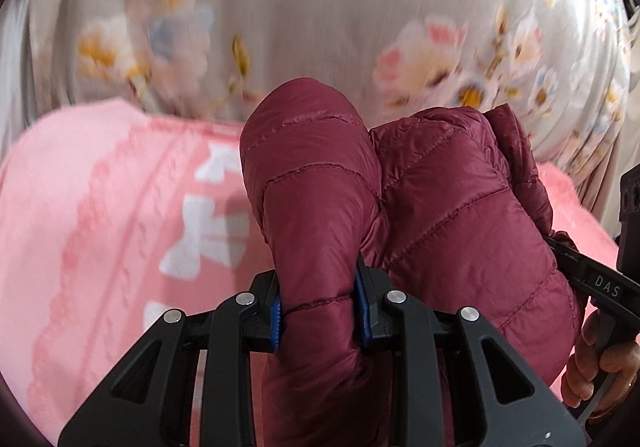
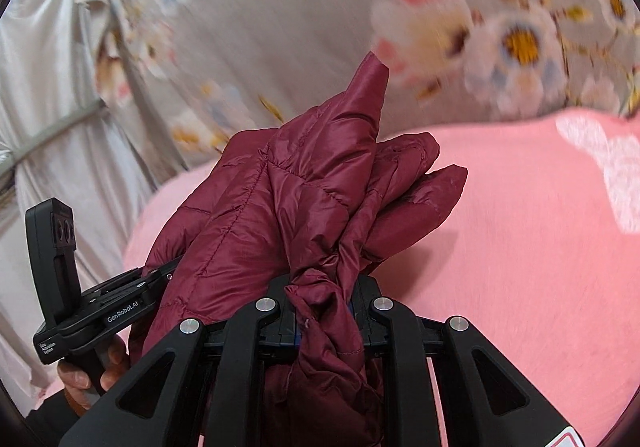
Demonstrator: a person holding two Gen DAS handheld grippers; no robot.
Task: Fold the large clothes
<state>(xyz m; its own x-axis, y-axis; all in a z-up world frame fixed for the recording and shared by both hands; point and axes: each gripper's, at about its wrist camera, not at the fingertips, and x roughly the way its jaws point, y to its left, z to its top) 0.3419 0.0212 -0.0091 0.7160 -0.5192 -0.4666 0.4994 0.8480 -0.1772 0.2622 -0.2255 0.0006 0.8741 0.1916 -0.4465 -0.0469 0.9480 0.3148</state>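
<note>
A maroon quilted puffer jacket (image 1: 432, 207) is held up above a pink bed cover (image 1: 100, 231). My left gripper (image 1: 320, 311) is shut on a padded fold of the jacket, between its blue pads (image 1: 277, 321). My right gripper (image 2: 326, 321) is shut on a bunched, twisted part of the same jacket (image 2: 280, 207). The right gripper also shows at the right edge of the left wrist view (image 1: 576, 267). The left gripper shows at the left of the right wrist view (image 2: 160, 279). The jacket's lower part is hidden below both grippers.
The pink cover with white bow prints (image 2: 540, 247) spreads under the jacket. A grey floral curtain (image 1: 320, 7) hangs close behind. A silvery fabric with a pole (image 2: 52, 127) is at the left of the right wrist view.
</note>
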